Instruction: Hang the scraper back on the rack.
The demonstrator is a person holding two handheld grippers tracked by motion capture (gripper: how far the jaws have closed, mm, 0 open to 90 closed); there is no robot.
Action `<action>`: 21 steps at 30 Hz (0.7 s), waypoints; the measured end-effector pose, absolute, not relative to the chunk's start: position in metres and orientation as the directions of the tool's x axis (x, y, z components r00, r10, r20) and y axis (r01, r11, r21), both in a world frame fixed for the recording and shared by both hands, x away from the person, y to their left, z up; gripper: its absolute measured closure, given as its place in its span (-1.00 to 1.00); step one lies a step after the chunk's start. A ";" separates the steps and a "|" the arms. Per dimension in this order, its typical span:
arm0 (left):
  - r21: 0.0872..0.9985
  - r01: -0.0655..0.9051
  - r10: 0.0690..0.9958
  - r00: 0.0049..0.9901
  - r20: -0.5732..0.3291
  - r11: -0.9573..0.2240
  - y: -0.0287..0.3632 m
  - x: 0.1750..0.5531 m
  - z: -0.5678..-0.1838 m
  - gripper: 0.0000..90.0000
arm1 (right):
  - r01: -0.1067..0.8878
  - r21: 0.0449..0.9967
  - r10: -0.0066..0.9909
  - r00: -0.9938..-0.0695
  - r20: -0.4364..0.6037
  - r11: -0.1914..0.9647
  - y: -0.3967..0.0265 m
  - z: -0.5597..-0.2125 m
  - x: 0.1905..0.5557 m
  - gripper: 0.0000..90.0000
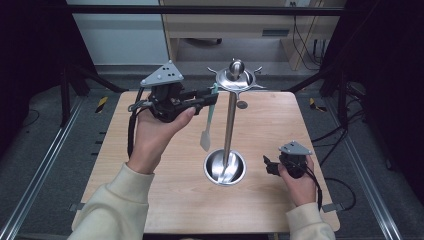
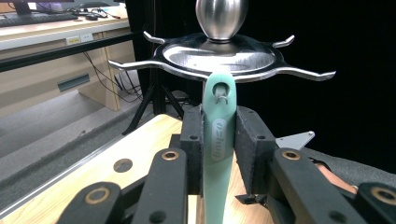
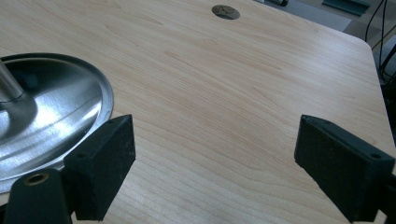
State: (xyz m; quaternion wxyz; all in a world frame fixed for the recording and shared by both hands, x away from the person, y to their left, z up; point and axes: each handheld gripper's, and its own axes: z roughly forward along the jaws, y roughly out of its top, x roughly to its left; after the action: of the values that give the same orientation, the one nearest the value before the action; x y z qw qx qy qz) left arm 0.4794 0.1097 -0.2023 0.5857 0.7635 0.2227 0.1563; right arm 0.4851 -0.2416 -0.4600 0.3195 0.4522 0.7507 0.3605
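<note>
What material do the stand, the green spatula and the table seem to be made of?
Stand: polished metal, probably steel; its base and top disc mirror the light.
Spatula: matte mint plastic or silicone, uniform colour, moulded logo; which of the two is unclear.
Table: pale wood or wood-look laminate, with visible grain.

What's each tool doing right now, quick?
Left tool: closed on the green spatula, its hang hole at a hook of the steel rack.
Right tool: open, holding nothing, above the table.
</note>
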 end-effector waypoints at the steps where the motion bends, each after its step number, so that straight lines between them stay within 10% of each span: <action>1: 0.964 0.157 0.524 0.852 -0.021 -0.215 0.110 0.479 -0.202 0.64 | 0.450 0.829 0.909 -0.387 -0.153 0.331 -0.241 -0.460 0.485 -0.72; 21: 0.964 0.138 0.542 0.841 0.008 -0.229 0.118 0.474 -0.200 0.47 | 0.450 0.827 0.907 -0.392 -0.156 0.336 -0.241 -0.461 0.485 -0.72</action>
State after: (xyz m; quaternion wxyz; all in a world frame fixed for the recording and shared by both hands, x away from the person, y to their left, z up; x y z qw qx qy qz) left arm 0.4738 0.1178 -0.2001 0.5799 0.7642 0.2223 0.1742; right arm 0.4851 -0.2414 -0.4605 0.3183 0.4504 0.7529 0.3591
